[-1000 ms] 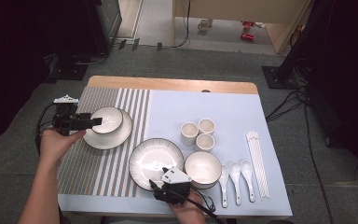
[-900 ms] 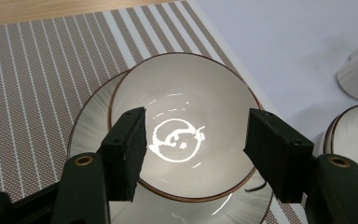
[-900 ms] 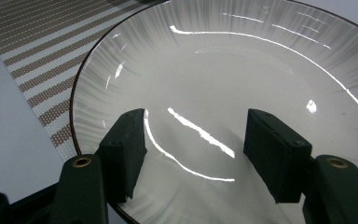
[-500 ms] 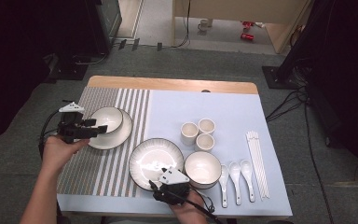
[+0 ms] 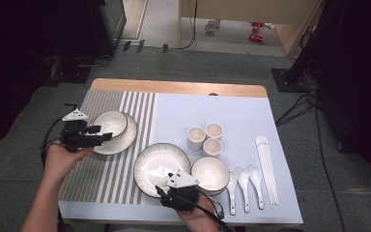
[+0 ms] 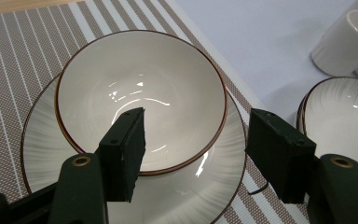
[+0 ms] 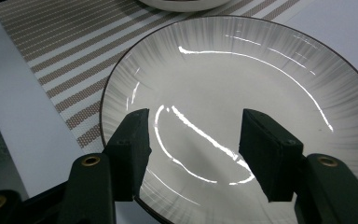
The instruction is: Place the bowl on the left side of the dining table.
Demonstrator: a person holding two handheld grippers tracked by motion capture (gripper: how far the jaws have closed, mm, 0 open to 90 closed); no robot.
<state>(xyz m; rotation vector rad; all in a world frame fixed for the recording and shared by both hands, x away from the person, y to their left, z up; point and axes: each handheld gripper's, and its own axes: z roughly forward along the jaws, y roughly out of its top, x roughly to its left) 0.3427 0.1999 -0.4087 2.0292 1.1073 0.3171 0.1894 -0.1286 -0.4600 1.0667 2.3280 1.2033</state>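
**Handling the bowl and the plate**

Reaching in from the left, your left gripper point(image 5: 101, 136) hangs with its jaws spread wide over the near rim of the bowl point(image 6: 140, 100), one jaw above the inside and the other outside the rim, gripping nothing. The bowl sits inside a shallow dish point(image 6: 42, 154) on the striped mat point(image 5: 101, 179) at the left of the bench. Your right gripper point(image 7: 193, 149) is open too, poised above the near part of the ribbed plate point(image 7: 261, 65), which lies flat where the mat meets the pale blue cloth point(image 5: 222, 111).

Both pieces look like glazed ceramic — stiff, fairly heavy for their size, slick under the pads and likely to chip or crack if they knock together. For the bowl, the rim is the place to take hold: one jaw inside, one outside, pinching the wall squarely. Lift it straight up, since the dish beneath could drag or clatter.

The plate will be harder. It lies low, with little edge to catch, so you would probably have to slip a jaw under its lip at the near side and clamp the rim — expect it to tilt and want to slide once it hangs from one edge. The three cups point(image 5: 207, 137) and the second bowl point(image 5: 210, 174) stand close by on the right.
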